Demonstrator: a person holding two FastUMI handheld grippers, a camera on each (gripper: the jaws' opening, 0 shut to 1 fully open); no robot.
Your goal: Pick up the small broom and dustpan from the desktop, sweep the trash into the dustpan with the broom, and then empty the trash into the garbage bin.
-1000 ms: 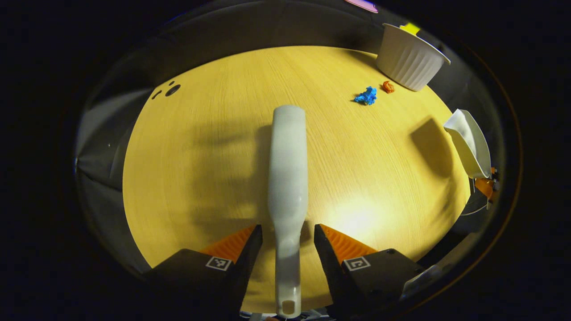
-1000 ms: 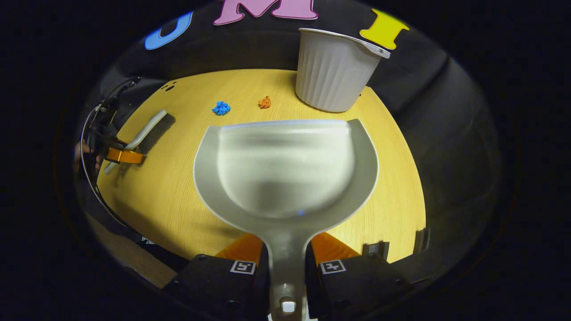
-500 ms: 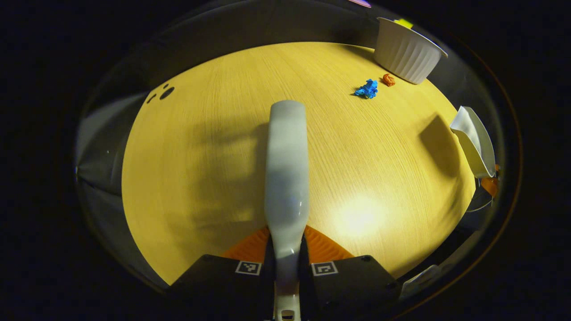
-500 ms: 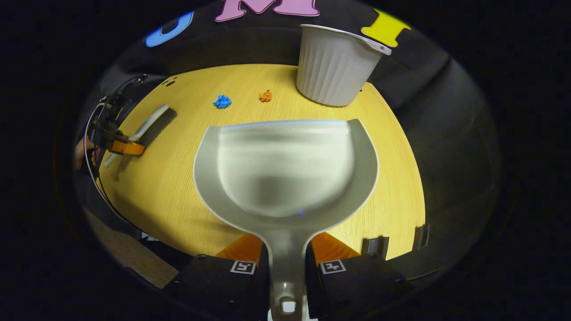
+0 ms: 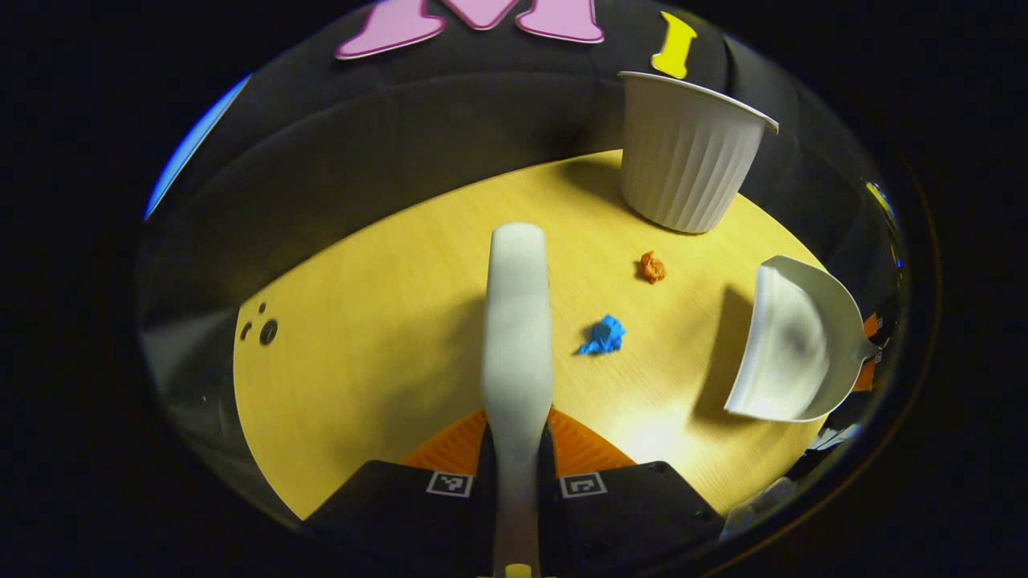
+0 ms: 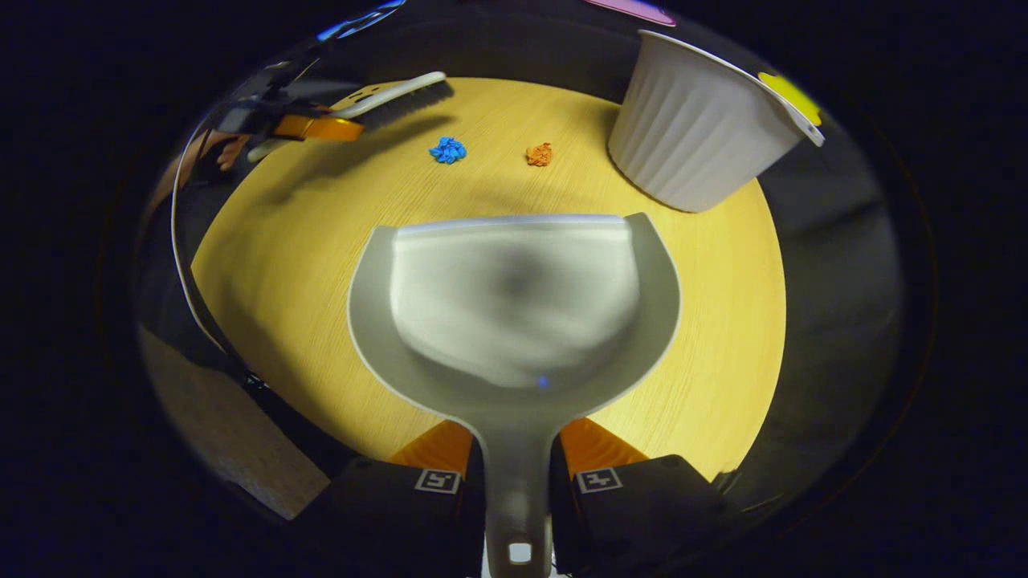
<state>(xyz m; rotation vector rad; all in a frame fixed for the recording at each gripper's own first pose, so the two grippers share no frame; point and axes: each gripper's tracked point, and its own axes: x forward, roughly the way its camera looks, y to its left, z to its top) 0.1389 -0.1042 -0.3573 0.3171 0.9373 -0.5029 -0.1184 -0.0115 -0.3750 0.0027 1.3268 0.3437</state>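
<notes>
My left gripper point(image 5: 516, 449) is shut on the handle of the small white broom point(image 5: 517, 337), which points forward above the wooden desktop point(image 5: 385, 337). A blue paper scrap point(image 5: 604, 335) and an orange scrap point(image 5: 651, 266) lie just right of the broom's tip. My right gripper point(image 6: 518, 461) is shut on the handle of the grey dustpan point(image 6: 514, 309), held over the desktop point(image 6: 289, 265). In the right gripper view the broom point(image 6: 393, 92) hovers at the far left, held by the left gripper point(image 6: 309, 127), with the blue scrap point(image 6: 447, 149) and the orange scrap point(image 6: 539, 154) ahead of the pan. The dustpan point(image 5: 791, 345) shows at the right in the left gripper view.
The white ribbed garbage bin point(image 5: 687, 152) stands at the desktop's far right corner, behind the orange scrap; the bin point(image 6: 699, 132) is also ahead-right of the dustpan. Small dark holes point(image 5: 263, 327) mark the desktop's left side. The black booth wall rises behind.
The left gripper closed on the broom handle, lifted it and swung toward the scraps. The right gripper, holding the dustpan, moved nearer the bin and the scraps.
</notes>
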